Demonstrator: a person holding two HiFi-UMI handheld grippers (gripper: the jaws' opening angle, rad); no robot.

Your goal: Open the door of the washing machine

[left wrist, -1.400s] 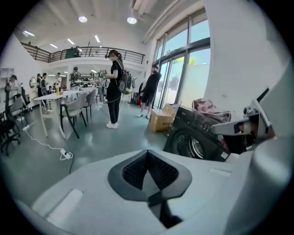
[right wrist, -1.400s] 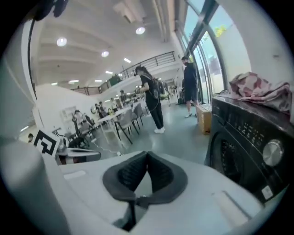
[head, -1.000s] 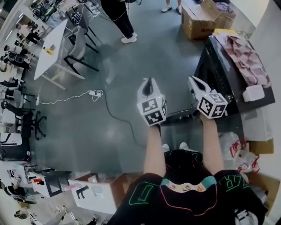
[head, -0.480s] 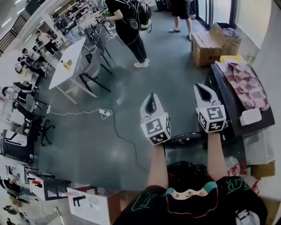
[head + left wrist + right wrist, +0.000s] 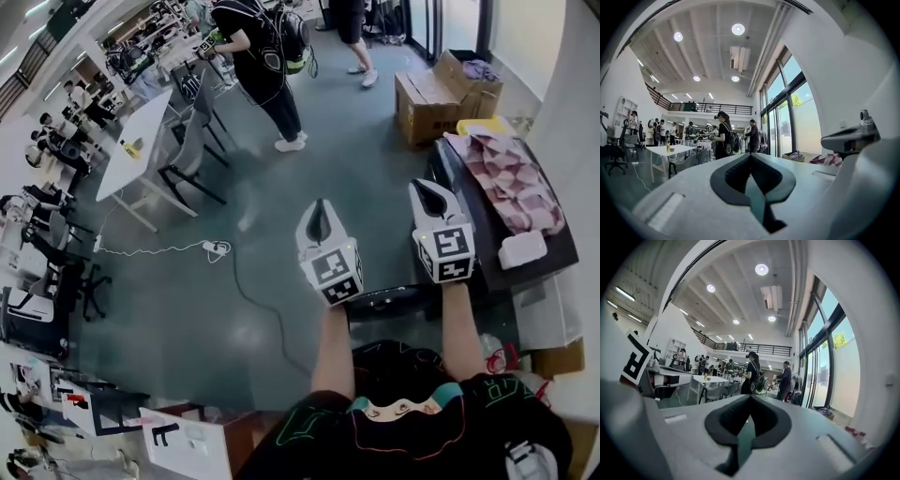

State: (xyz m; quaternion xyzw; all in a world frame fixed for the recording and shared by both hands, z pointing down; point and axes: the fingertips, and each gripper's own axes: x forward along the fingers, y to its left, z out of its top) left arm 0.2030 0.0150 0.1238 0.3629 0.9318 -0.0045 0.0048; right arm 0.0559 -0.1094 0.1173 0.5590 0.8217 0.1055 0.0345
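1. Head view: the left gripper (image 5: pixel 320 211) and the right gripper (image 5: pixel 429 195) are held side by side at arm's length, pointing level into the hall. The black washing machine (image 5: pixel 492 246) stands at the right, just beside and partly under the right gripper. A pink checked cloth (image 5: pixel 511 183) and a small white box (image 5: pixel 521 248) lie on its top. Its door cannot be made out from here. A cardboard box (image 5: pixel 427 103) sits beyond it. A white table (image 5: pixel 131 141), a power strip (image 5: pixel 214 247) on the grey floor and a person in black (image 5: pixel 258 52) are well apart to the left.
2. Left gripper view: the jaws are pressed together with nothing between them. The hall, the table and the person lie ahead, and the right gripper shows at the right edge.
3. Right gripper view: the jaws are likewise closed and empty. The left gripper's marker cube shows at the left edge.
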